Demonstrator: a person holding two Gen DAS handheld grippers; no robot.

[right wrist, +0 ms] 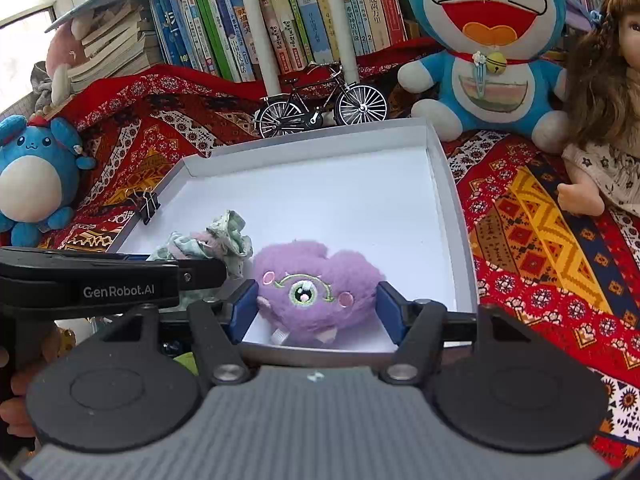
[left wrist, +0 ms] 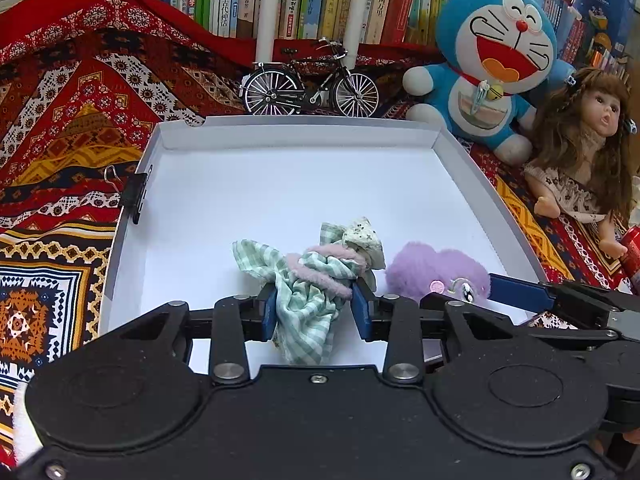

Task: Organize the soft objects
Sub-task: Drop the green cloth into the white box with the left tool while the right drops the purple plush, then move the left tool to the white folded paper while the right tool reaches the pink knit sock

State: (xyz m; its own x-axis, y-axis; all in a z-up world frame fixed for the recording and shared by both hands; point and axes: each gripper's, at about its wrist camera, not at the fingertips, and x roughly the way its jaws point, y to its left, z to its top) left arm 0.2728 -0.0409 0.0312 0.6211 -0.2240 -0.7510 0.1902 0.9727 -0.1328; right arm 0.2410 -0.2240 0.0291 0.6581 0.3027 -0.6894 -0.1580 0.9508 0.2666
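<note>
A red patterned cloth (right wrist: 532, 216) with bands of diamonds, zigzags and small flowers covers the whole surface and rises in folds toward the back. At the far left of the right wrist view a round blue plush (right wrist: 34, 184) with a pale belly sits on it, below a slanting stack of books (right wrist: 116, 52) and a bright window. Next comes the white shallow tray (left wrist: 496, 196), set on the cloth, with a black binder clip (left wrist: 134, 194) clamped on its left wall. Behind the tray's far wall stands a small model bicycle (left wrist: 310, 84), and behind that a white shelf holds a row of upright books (left wrist: 304, 0) with coloured spines. Inside the tray, near its front edge, the left gripper (left wrist: 314, 306) has its blue pads pressed against both sides of a bundle of green checked cloth (left wrist: 308, 300), which has a pink fuzzy band wound round it and a cream floral piece at the top; the bundle's front end lies on the tray floor. Just to its right, the right gripper (right wrist: 316, 312) has its jaws wider, closed on the flanks of a purple plush (right wrist: 316, 284) with one embroidered eye and pink cheeks, which rests on the tray floor at the front. Right of the tray a large blue and white cat plush (left wrist: 496, 60) sits against the books, and beside it, at the far right, a doll (left wrist: 580, 152) with long brown hair and a floral dress sits on the cloth.
</note>
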